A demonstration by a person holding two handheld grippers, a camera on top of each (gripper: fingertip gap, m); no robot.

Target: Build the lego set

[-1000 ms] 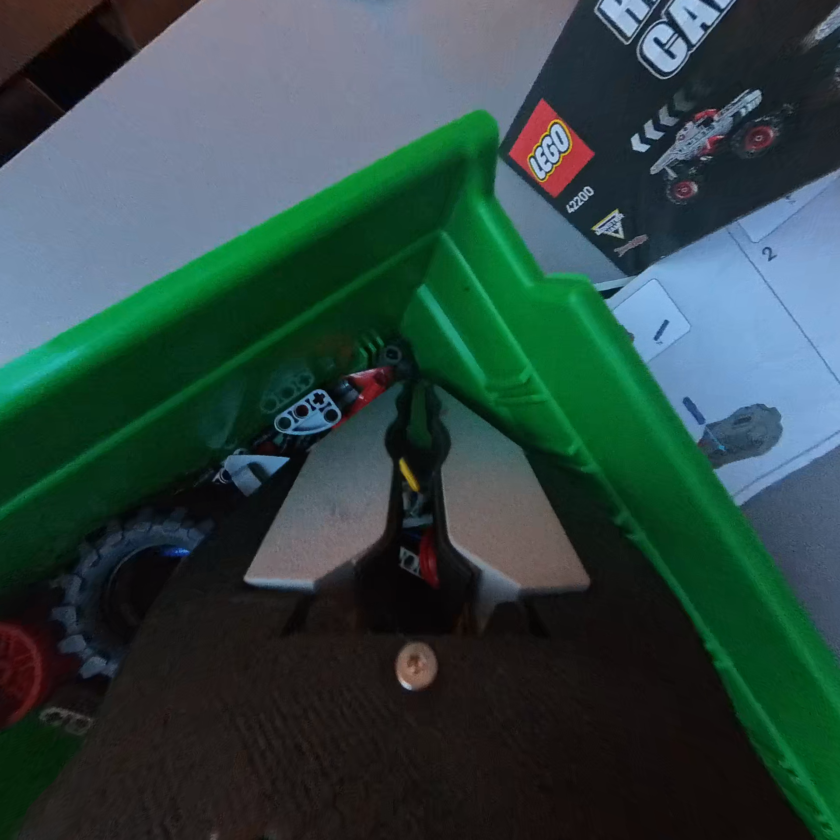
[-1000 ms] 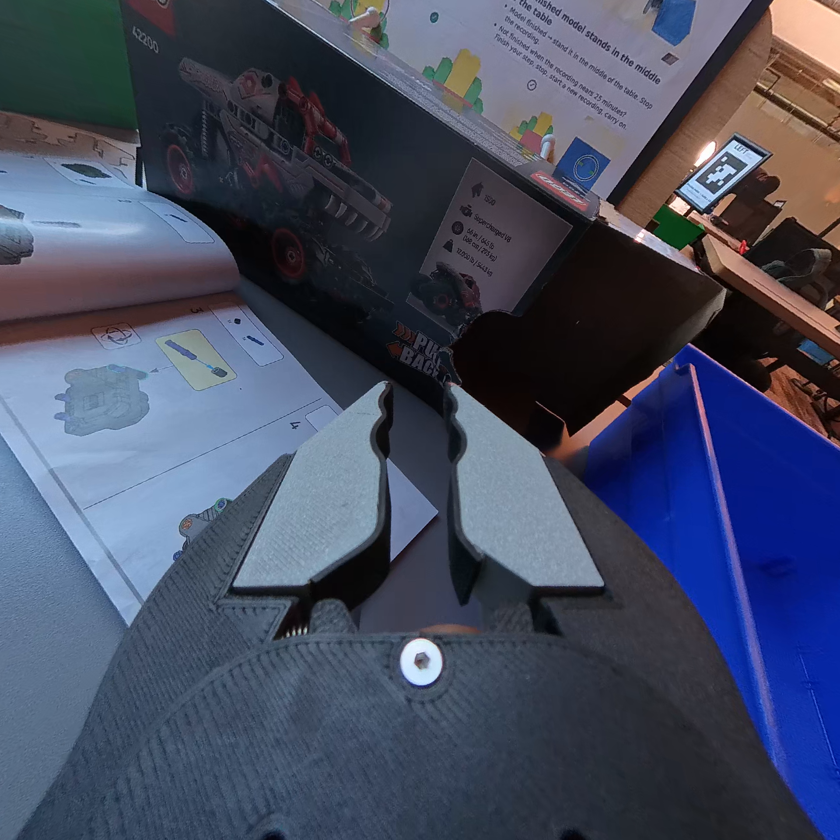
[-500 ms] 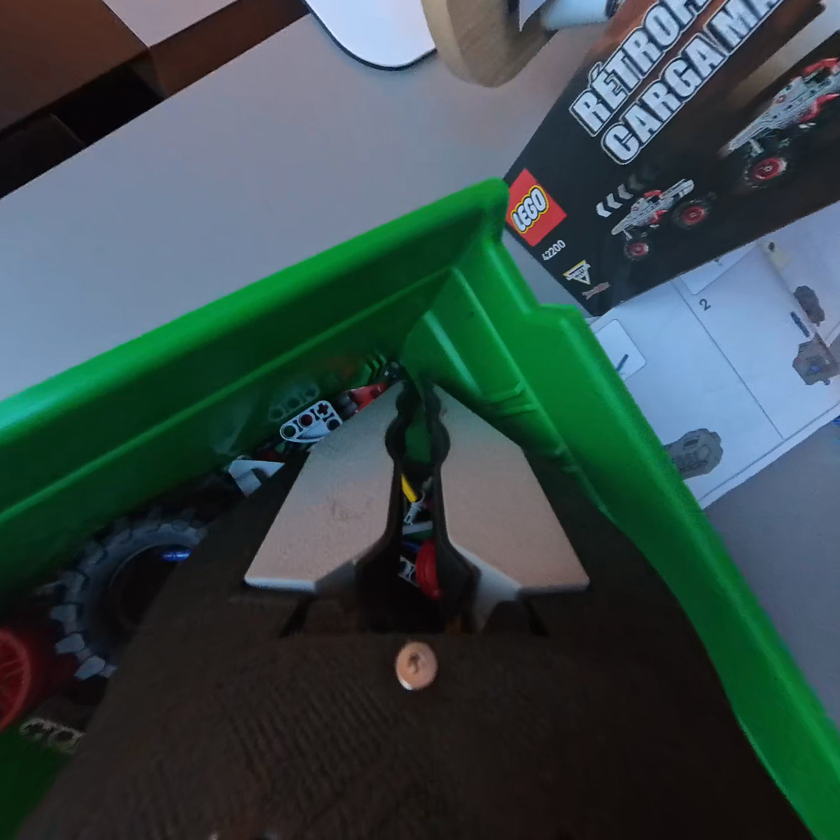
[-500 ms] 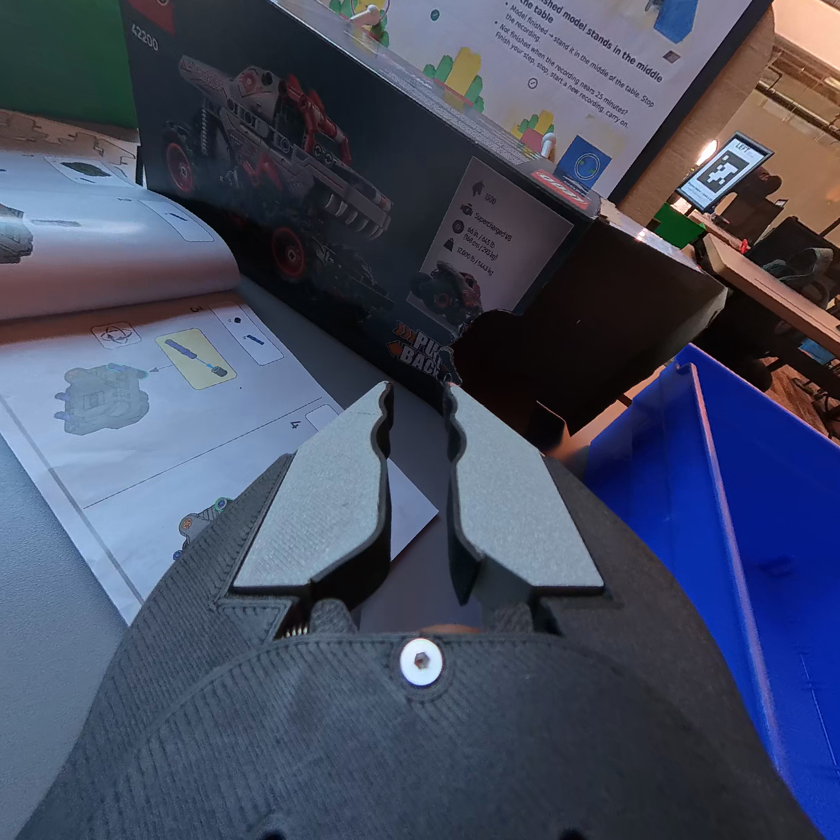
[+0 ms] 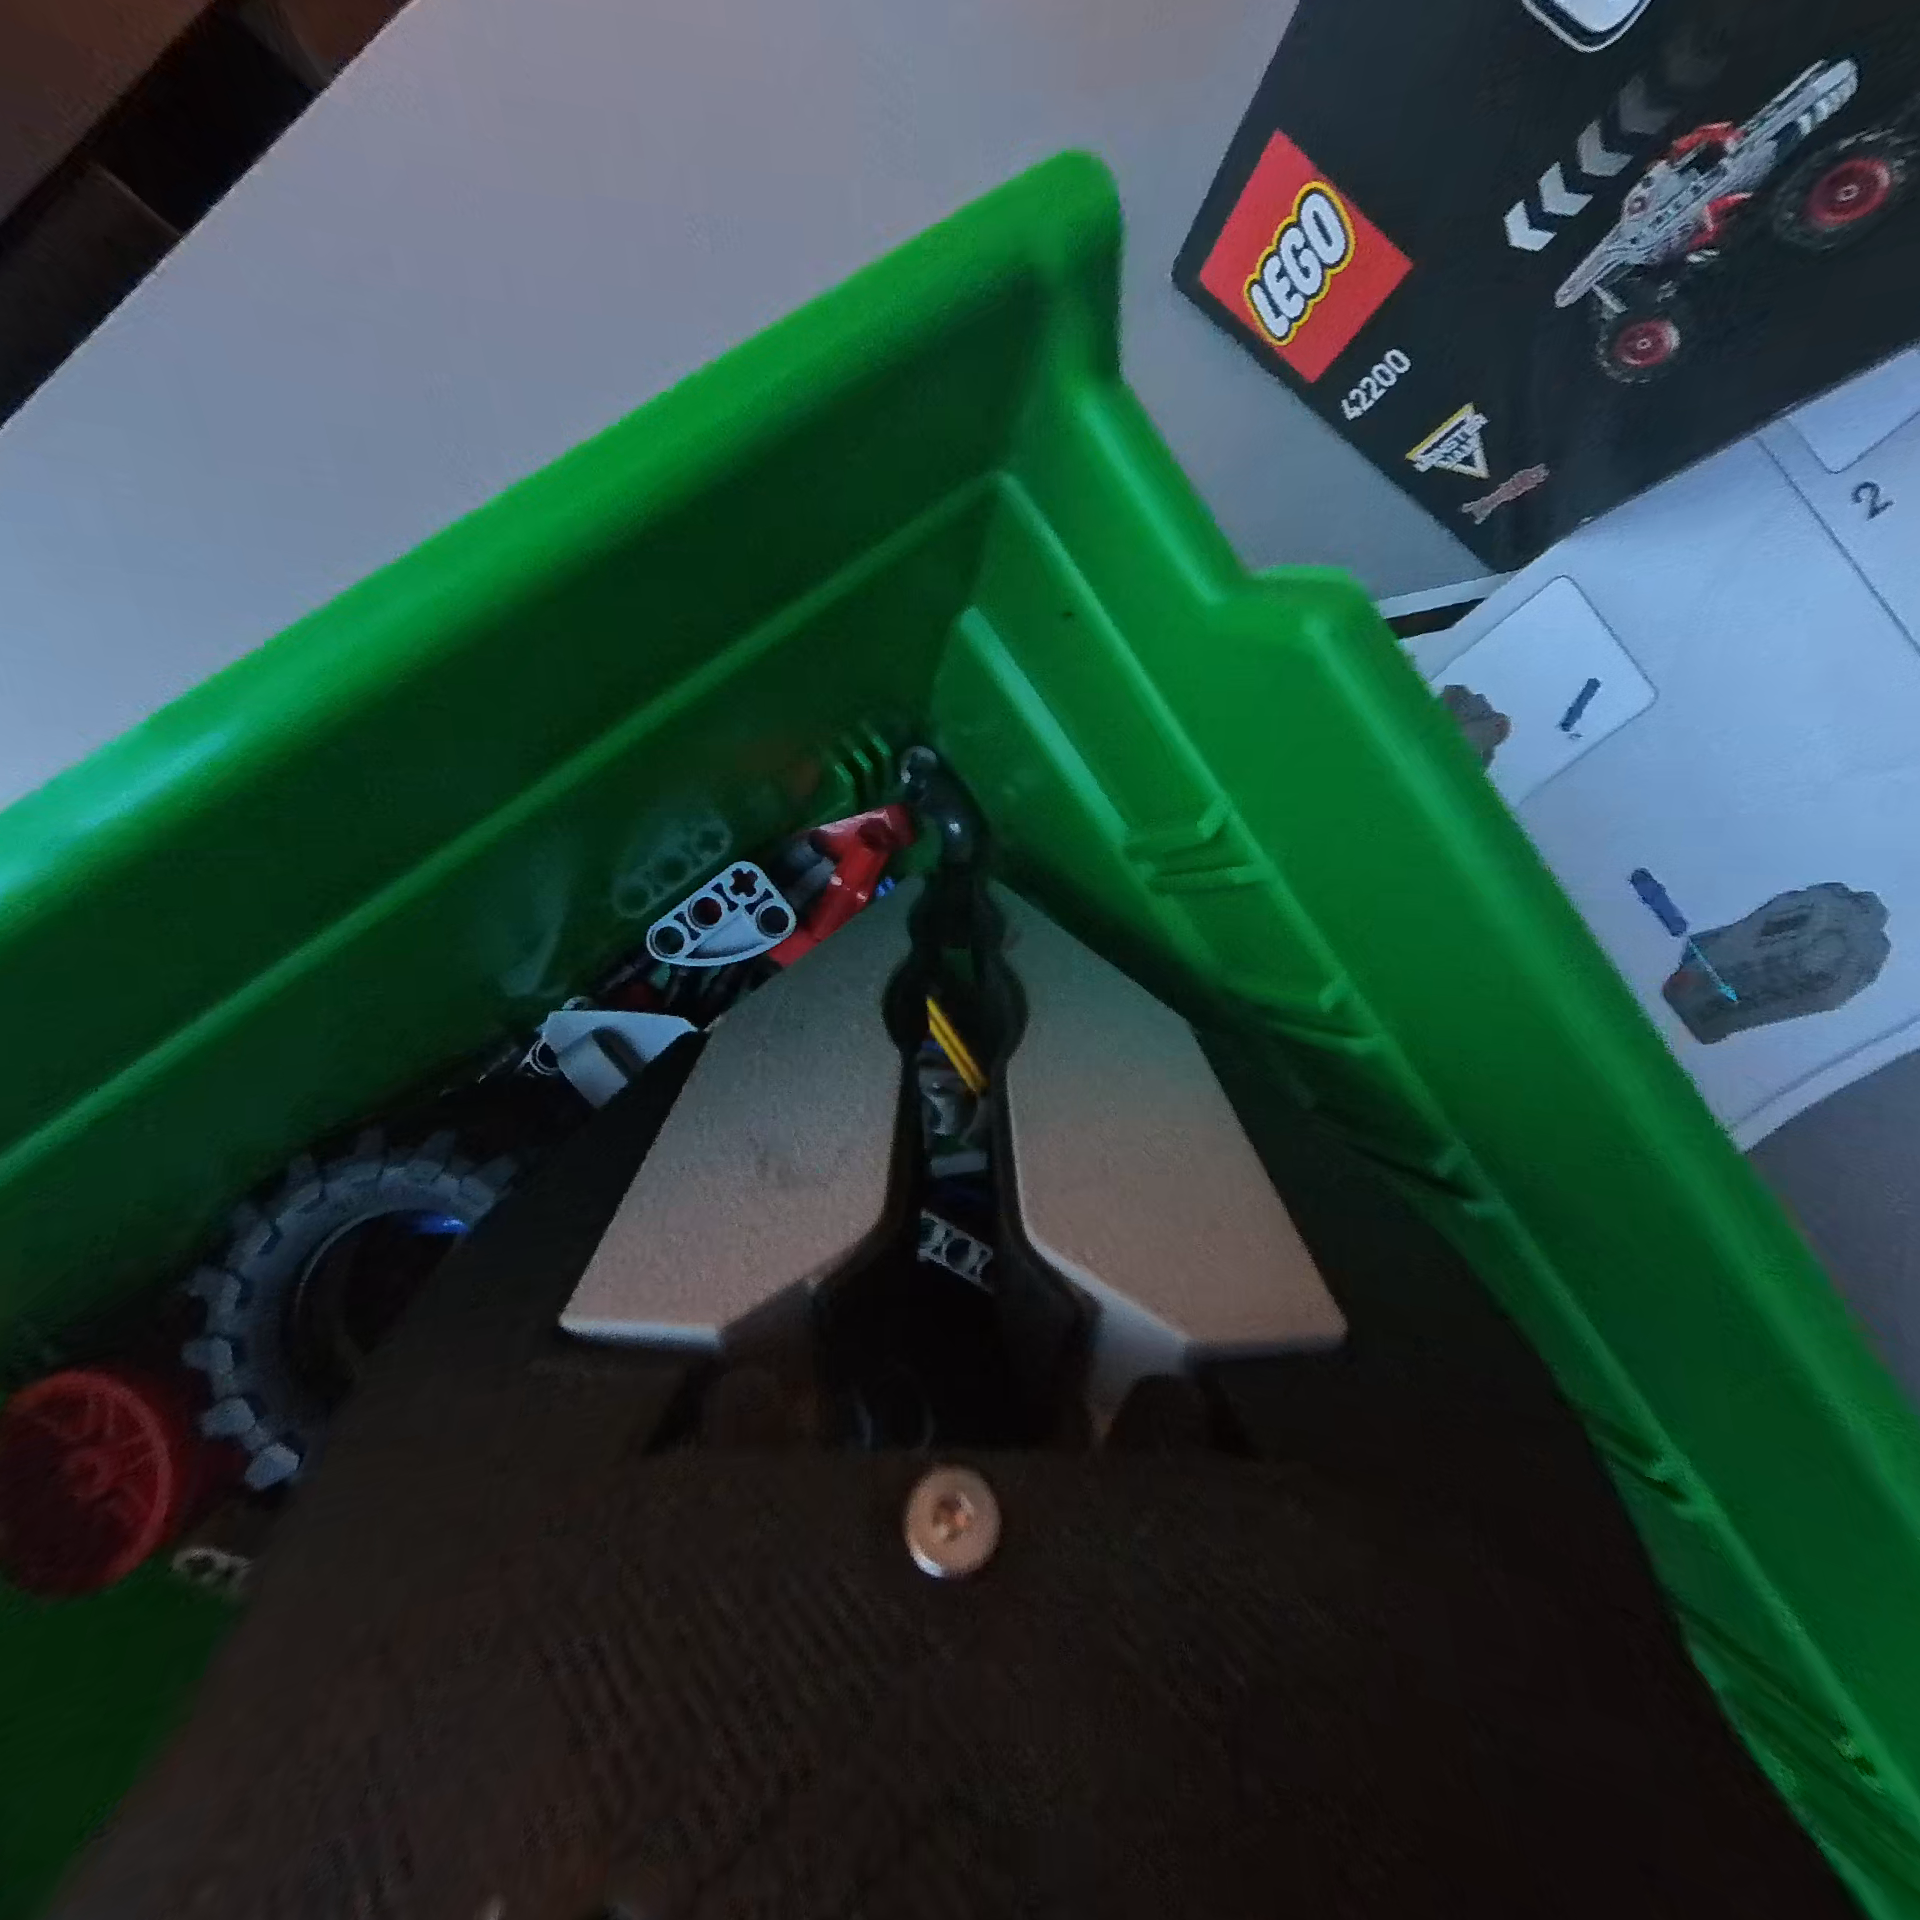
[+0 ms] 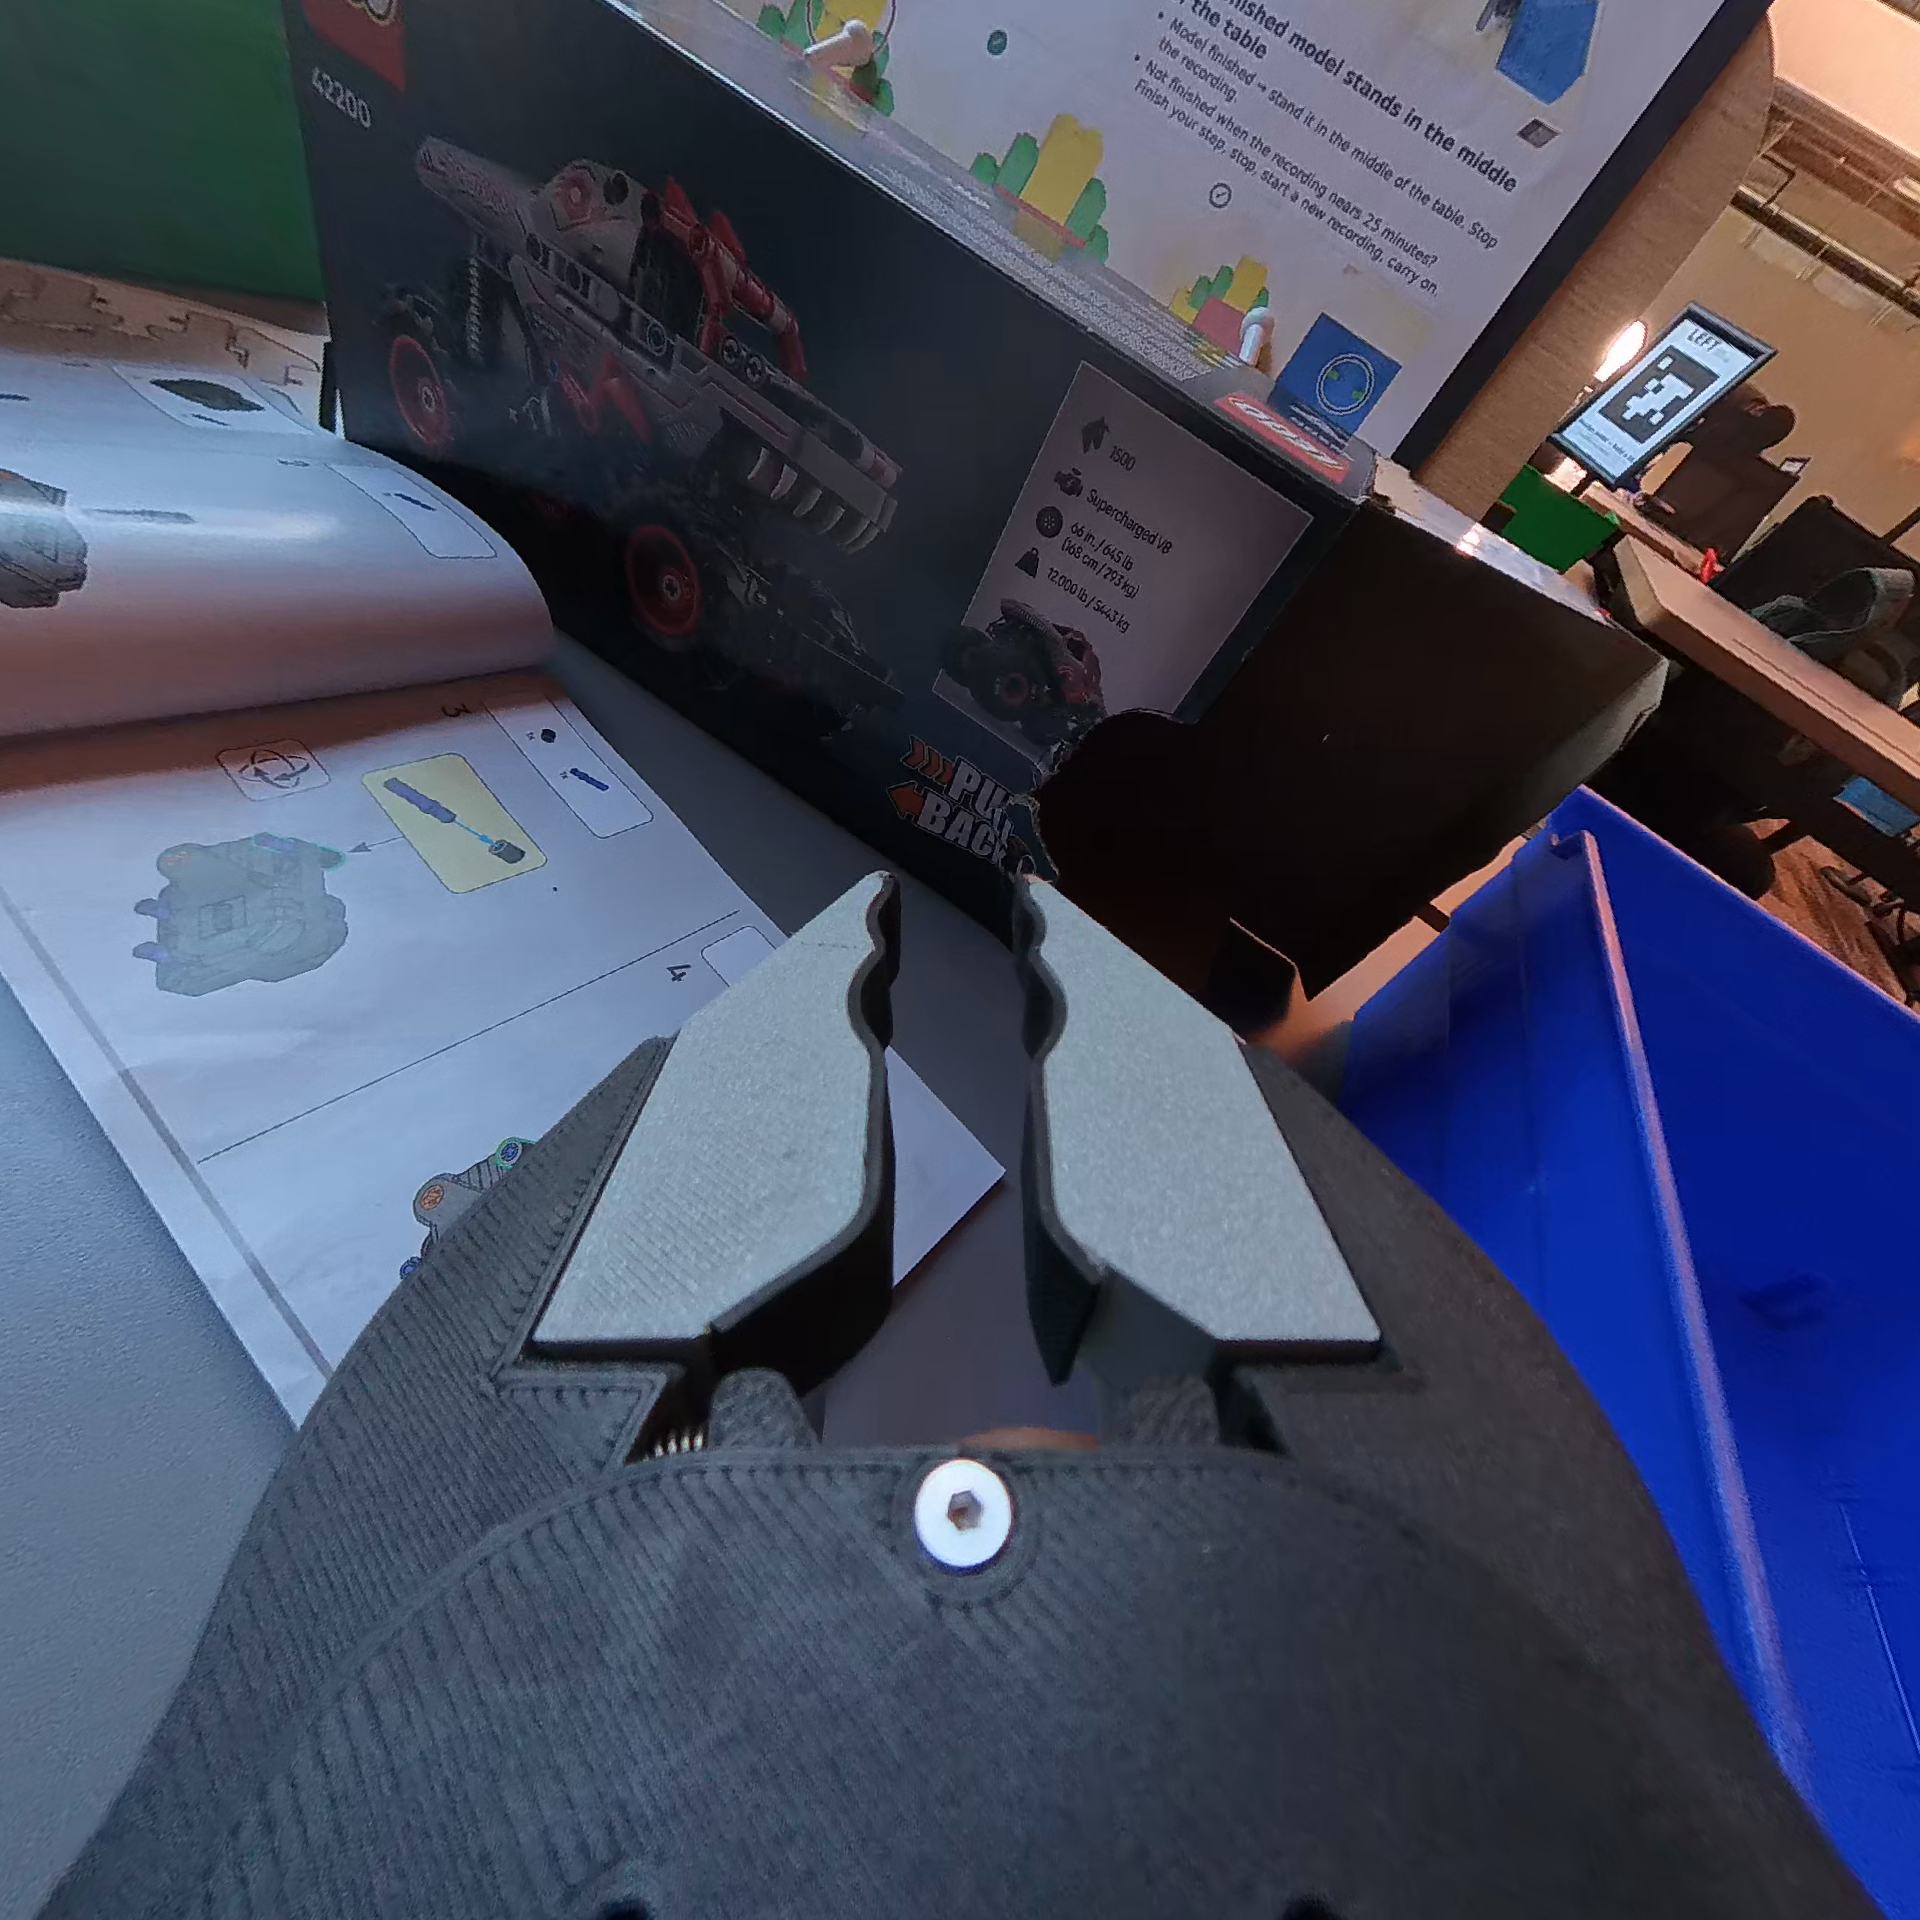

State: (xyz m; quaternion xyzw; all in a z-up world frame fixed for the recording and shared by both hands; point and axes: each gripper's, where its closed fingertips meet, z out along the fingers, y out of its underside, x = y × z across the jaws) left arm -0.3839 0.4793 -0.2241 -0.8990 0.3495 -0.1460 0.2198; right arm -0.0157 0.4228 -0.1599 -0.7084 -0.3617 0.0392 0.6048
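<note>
Two bins on a grey table [image 6: 83, 1299]: green bin [image 5: 727, 540] on the left, blue bin [image 6: 1621, 1195] at the near right. Black set box [image 6: 831, 436] stands at the far side, open instruction booklet [image 6: 343, 935] lies in front of it, just beside the green bin's right wall. Behind the box a printed poster [image 6: 1299, 125]; farther right an open room with desks and a small screen on a stand [image 6: 1662, 395].

Change vs 0.5 s ago: left wrist view has dropped back closer to the bin corner, so the box and booklet page sit larger and higher right; the wooden object at the top edge is out of frame. Right wrist view is unchanged.

Left gripper [image 5: 951, 914] points down into the far corner of the green bin, tips nearly together with only a thin slit between them; cannot tell whether they pinch a piece. Loose parts lie around it: grey tyre [image 5: 312, 1278], red wheel hub [image 5: 83, 1465], pale grey beam [image 5: 722, 920], red piece [image 5: 857, 852], yellow piece [image 5: 951, 1034] seen through the slit.

Right gripper [image 6: 954, 904] hovers low over the table between booklet and blue bin, jaws apart, nothing in them.
</note>
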